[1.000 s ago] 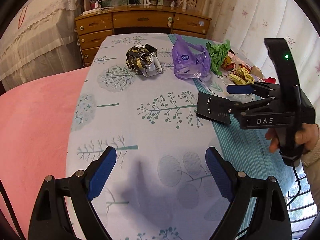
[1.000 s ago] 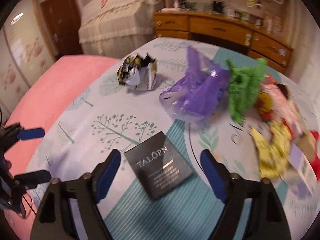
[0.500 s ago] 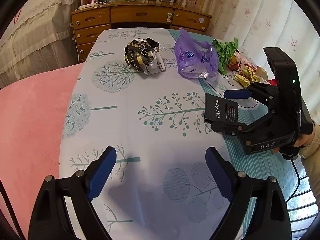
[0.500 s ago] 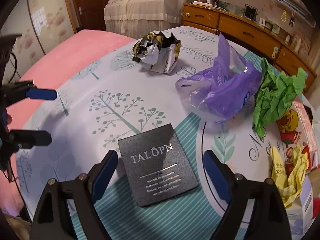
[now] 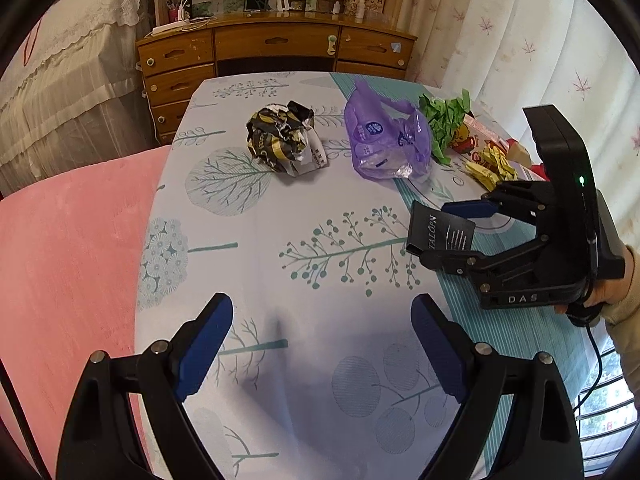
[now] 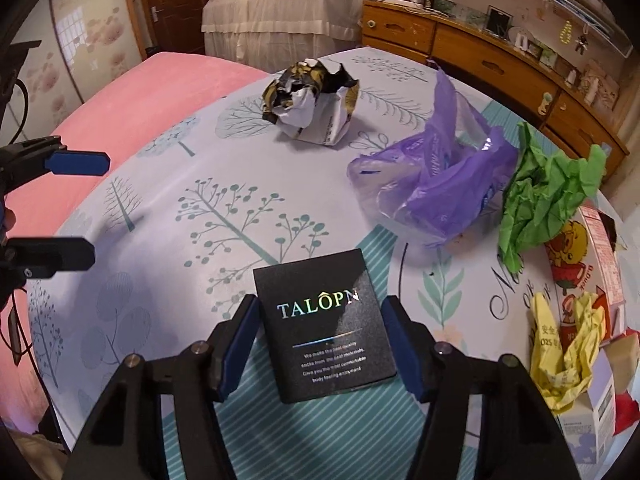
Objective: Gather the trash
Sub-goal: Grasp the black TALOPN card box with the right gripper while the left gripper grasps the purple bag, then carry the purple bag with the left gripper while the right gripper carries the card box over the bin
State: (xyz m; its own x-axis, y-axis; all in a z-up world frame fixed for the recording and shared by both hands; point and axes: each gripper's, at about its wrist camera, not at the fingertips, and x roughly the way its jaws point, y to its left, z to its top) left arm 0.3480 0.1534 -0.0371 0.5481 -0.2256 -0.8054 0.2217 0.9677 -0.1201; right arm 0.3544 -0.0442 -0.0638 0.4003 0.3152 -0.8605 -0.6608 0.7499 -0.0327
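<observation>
A black box [image 6: 322,326] with the word TALOPN on it is seen lying flat on the table [image 6: 168,216], on the near side where the cloth has teal stripes. The right tool [image 6: 318,338] is set around the box, one blue finger on the left of it and one on the right. The fingers are closing in on the box (the left one looks to be at its edge, but a firm squeeze cannot be told yet). In the left wrist view the right tool [image 5: 444,232] is seen at the right side of the table, with a hand [image 5: 608,292] behind it.

The left tool [image 5: 320,356] is held wide apart over a bare part of the cloth, and nothing is held in it.

More trash is seen farther away on the table. A crumpled black and gold wrapper [image 6: 310,100] lies at the far middle. A purple plastic bag [image 6: 432,172] lies to the right of it, and crumpled green paper [image 6: 548,192] is just beside the bag. Yellow crumpled paper [image 6: 564,352] lies near the right edge. A pink blanket [image 5: 68,264] is seen to the left of the table.
</observation>
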